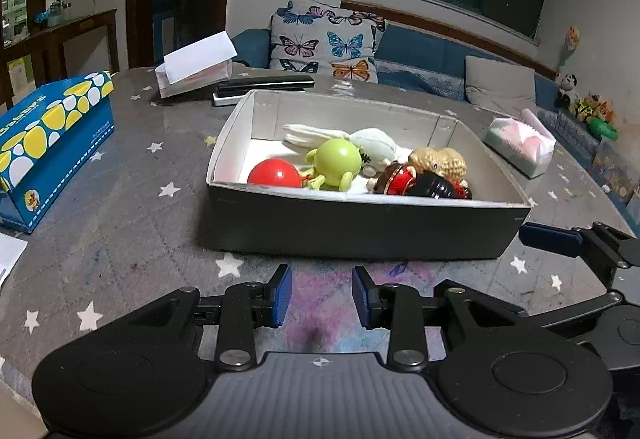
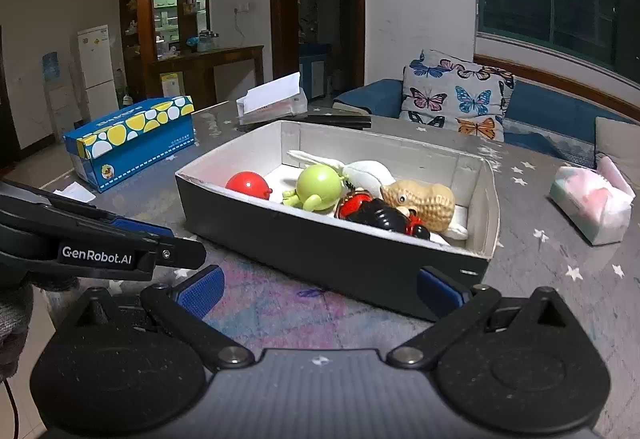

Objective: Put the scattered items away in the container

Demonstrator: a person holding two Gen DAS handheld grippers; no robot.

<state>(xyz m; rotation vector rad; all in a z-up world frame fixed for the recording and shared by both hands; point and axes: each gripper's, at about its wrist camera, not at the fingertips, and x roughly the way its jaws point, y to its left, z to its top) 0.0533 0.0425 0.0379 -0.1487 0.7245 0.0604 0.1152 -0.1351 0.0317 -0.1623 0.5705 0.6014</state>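
Hovering empty with jaws spread, the left gripper (image 1: pixel 320 297) and right gripper (image 2: pixel 318 293) are facing the container (image 1: pixel 360 223) just ahead, whose light, stiff cardboard walls look best pinched at the rim

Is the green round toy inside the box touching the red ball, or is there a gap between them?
Cannot tell. In the left wrist view the green toy overlaps the red ball; in the right wrist view a narrow strip of the box floor seems to separate them, but not plainly.

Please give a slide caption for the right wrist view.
Open right gripper facing the dark box already holding the toys.
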